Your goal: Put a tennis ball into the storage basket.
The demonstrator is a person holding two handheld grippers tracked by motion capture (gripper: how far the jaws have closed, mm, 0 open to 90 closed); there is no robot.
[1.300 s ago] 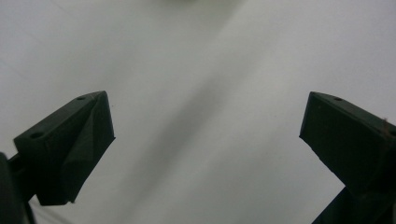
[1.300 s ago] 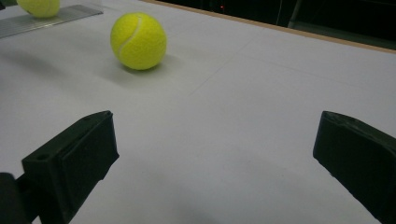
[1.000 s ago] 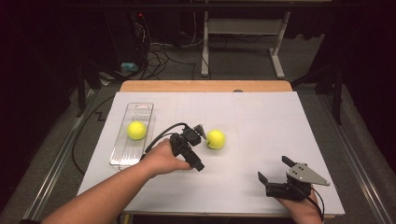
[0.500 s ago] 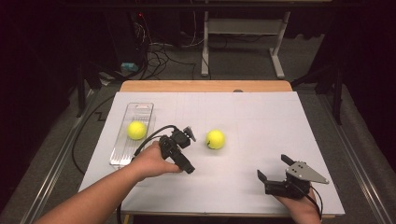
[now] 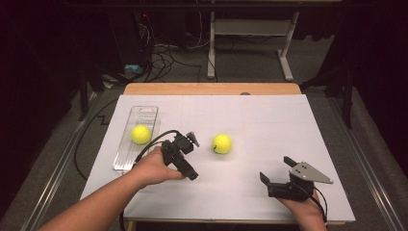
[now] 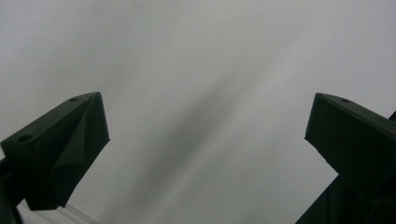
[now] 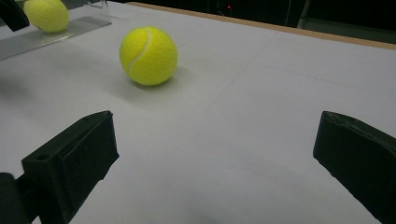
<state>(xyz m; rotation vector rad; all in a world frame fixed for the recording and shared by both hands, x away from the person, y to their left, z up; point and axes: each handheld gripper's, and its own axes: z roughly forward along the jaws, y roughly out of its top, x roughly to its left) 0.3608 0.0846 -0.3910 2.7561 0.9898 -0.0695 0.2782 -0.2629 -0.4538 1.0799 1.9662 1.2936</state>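
Tennis ball [image 5: 222, 143] out on the white table [image 5: 269, 120] is the one in play I'd say, and it's sitting loose just past the left gripper [image 5: 188, 153], off to that gripper's right and a bit farther from the person. The left gripper has just been opening its jaws, they're spread wide now with nothing between them, only bare table under them in its own view. Right gripper [image 5: 279, 174] is also wide open and empty, parked well apart from the ball; from there the ball [image 7: 148, 56] lies ahead and to the left. So left is clearly the nearer one. A ball has no long axis, so approach angle shouldn't matter much. The second ball [image 5: 141, 134] sits in the clear tray [image 5: 144, 111] on the left gripper's other side.
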